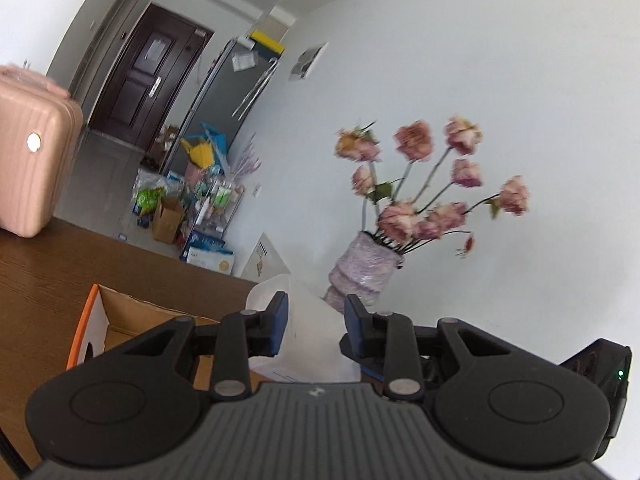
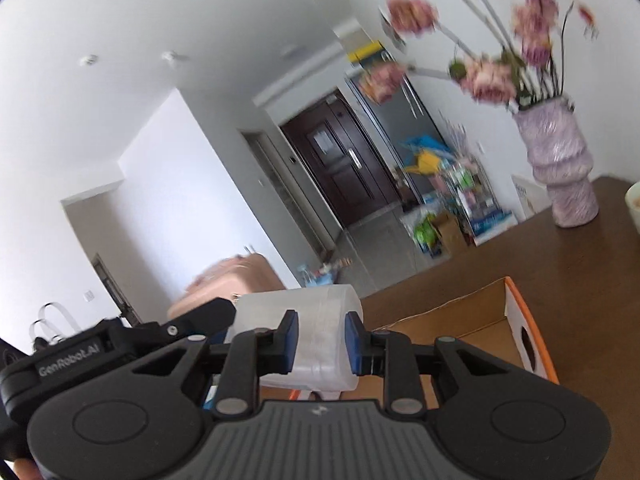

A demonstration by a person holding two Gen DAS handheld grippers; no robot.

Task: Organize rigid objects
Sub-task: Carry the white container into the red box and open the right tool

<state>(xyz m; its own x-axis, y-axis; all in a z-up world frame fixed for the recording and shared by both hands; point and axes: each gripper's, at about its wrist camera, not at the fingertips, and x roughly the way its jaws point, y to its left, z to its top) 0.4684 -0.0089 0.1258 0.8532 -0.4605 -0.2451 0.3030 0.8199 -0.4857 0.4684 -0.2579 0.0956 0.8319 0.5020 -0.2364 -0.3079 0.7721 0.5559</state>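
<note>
Right wrist: right gripper (image 2: 321,344) and left gripper (image 1: 316,326) both clamp a translucent white plastic container (image 2: 316,336); open orange-edged cardboard box (image 2: 492,324) at four o'clock; lilac ribbed vase (image 2: 564,172) at two.

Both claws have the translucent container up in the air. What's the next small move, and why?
Probably carry it sideways until it hangs over the open cardboard box. The translucent container is gripped by the right claw and the left claw, and the box sits just beside it with bare floor showing.
</note>
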